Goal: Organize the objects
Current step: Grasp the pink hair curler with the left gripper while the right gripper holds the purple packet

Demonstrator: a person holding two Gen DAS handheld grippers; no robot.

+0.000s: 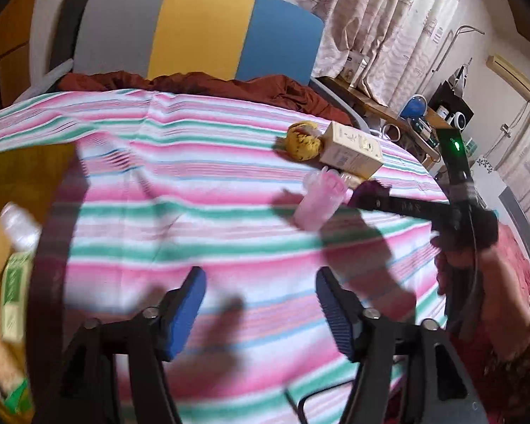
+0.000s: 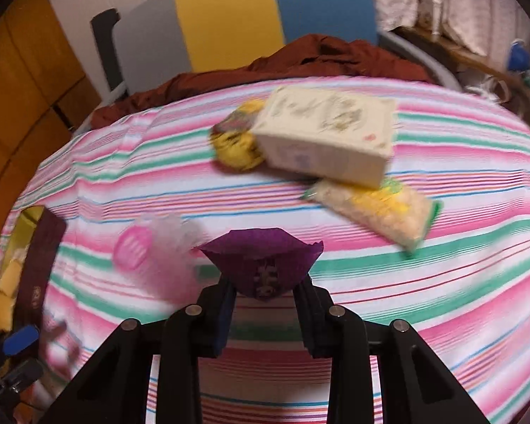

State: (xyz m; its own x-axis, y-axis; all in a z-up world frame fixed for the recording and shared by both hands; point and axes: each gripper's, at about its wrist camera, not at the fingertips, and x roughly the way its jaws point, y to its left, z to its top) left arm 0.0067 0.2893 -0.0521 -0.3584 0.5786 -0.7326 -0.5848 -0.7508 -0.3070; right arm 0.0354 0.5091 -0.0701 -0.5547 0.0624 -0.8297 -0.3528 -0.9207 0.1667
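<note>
The right gripper [image 2: 265,291] is clamped on a small purple crinkled wrapper with pale lettering [image 2: 263,265]; its jaws stand close together with the wrapper pinched between the blue pads, and the wrapper flares out above the fingertips. It is held above a bedspread striped in pink, green and white [image 2: 441,300]. Just to the left of the wrapper lies a translucent pink plastic container with a round pink lid [image 2: 148,251], blurred in this view. Farther off on the spread sit a cream cardboard box with printed lettering [image 2: 330,137], a yellow patterned round packet [image 2: 236,145] touching the box's left end, and a clear bag of pale contents with green and yellow print [image 2: 374,212] partly under the box's near edge.

The left gripper [image 1: 261,312] hovers over a bare stretch of the striped spread [image 1: 194,194], its blue-padded jaws spread wide with nothing between them.

The left wrist view alone shows the right tool from outside: a black handle with a green light [image 1: 455,162] and the purple wrapper [image 1: 369,190] at its tip, beside the pink container [image 1: 318,201]. It also shows, at the left edge, a blurred clear bottle [image 1: 17,226] and a green-and-white carton [image 1: 14,293]. The bag under the box is plain only in the right wrist view.
</note>
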